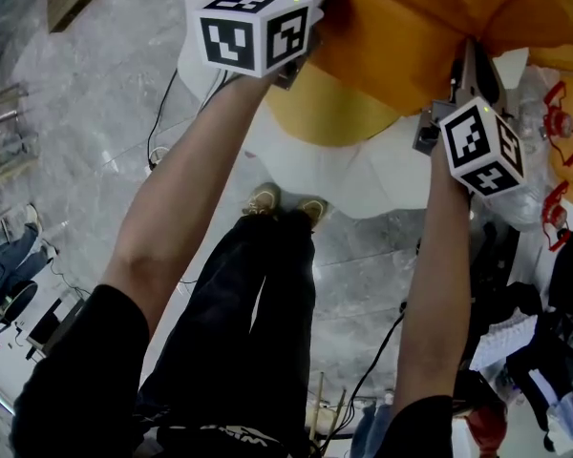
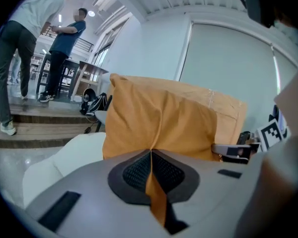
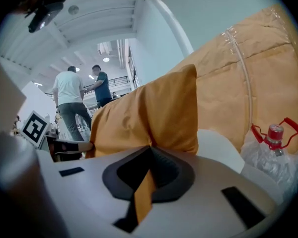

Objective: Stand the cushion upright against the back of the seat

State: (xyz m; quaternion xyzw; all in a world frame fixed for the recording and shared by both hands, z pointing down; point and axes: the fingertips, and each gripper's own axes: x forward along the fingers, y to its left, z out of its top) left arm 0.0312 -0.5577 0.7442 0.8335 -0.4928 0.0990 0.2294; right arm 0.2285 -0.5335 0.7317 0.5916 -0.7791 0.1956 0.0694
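Note:
An orange cushion (image 1: 430, 17) hangs between my two grippers above a white seat (image 1: 363, 184). My left gripper (image 2: 151, 153) is shut on a fold of the cushion (image 2: 159, 118), and the fabric runs down between its pads. The right gripper (image 3: 150, 150) is likewise shut on a pinch at the cushion's (image 3: 149, 113) other end. In the head view the left gripper (image 1: 310, 41) grips the cushion's left edge and the right gripper (image 1: 461, 70) its lower right edge. A larger orange back cushion (image 3: 248, 78) with a clear seam stands behind it.
A clear plastic bag with red-capped bottles (image 3: 273, 145) lies right of the seat. Two people (image 2: 59, 43) stand on steps far off to the left. Cables (image 1: 162, 132) trail over the grey floor, and dark bags (image 1: 544, 351) are heaped at the lower right.

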